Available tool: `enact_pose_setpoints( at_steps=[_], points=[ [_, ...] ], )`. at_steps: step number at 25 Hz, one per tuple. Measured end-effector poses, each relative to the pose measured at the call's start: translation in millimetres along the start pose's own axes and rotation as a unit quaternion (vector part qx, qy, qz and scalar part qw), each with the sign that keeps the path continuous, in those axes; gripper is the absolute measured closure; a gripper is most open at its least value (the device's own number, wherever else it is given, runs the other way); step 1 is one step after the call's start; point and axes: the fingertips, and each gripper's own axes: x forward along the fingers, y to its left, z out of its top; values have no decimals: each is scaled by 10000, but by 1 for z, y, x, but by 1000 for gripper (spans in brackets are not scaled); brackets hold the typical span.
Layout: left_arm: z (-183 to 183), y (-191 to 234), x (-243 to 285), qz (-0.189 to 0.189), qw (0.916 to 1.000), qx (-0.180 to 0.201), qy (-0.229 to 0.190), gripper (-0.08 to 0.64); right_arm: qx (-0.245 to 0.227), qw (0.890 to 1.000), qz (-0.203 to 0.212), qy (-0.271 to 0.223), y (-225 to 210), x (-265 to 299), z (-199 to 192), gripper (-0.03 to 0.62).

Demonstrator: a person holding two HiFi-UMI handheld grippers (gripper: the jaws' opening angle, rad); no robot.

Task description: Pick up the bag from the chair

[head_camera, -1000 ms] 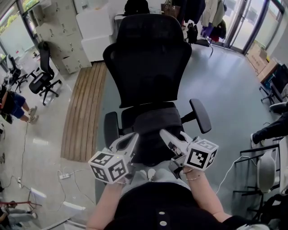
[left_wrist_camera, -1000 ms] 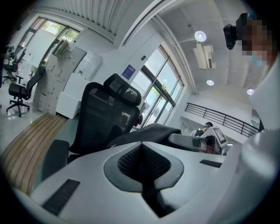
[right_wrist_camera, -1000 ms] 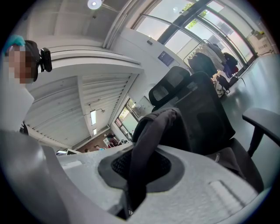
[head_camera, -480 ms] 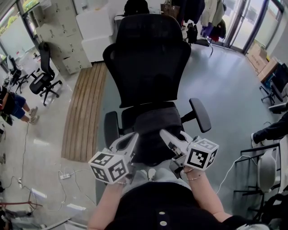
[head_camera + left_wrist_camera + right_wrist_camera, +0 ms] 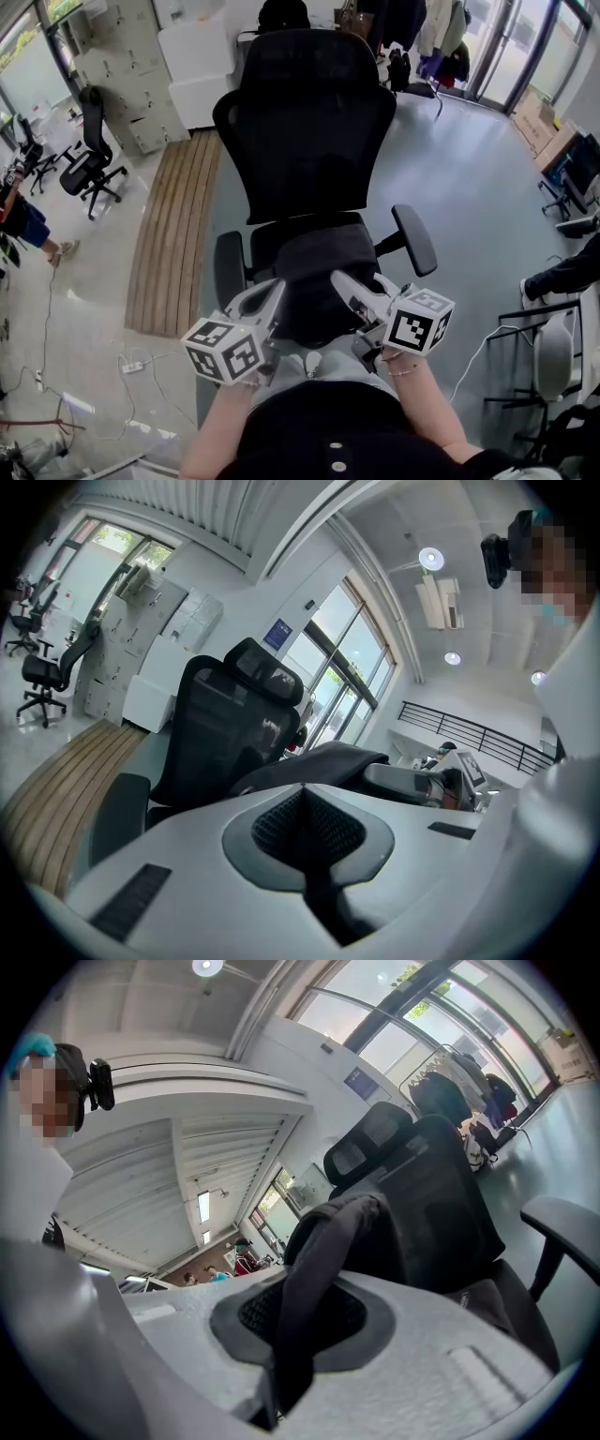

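- Black office chair [image 5: 305, 141] sits dead ahead with its tall backrest on the far side. The seat is hemmed in by the left armrest [image 5: 228, 267] and the right armrest [image 5: 413, 239].
- Open room: there is bare grey floor [image 5: 459, 187] to the right. A slatted wooden strip [image 5: 178, 225] runs along the left, well apart from the chair. My read is that the free path is straight up and back toward the near side, not sideways.
- Black bag [image 5: 314, 277] lies on the seat between the armrests, its near edge at both tool tips.
- Right tongs [image 5: 343, 281] are clenched on the bag's strap [image 5: 314, 1241]. The black band runs up out of the pads to the bag body.
- Left tongs [image 5: 275, 289] are clenched at the bag's left edge. The pads meet and I see no fabric between them.
- Step in hand, as I read it, is the lift.
  - Raise both tools level and vertically, so the slack strap tightens before the body leaves the seat.
  - Keep the bag centred to avoid catching either armrest.
  - A one-sided grip may let the bag swing right.
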Motion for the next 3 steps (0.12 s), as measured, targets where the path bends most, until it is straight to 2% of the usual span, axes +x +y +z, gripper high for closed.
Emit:
enact_pose_setpoints(
  at_steps=[3],
  points=[
    [-9,-1,-4,18,10000,5,3,543,6,10000,8,-33,-1,-6,-4,546]
  ],
)
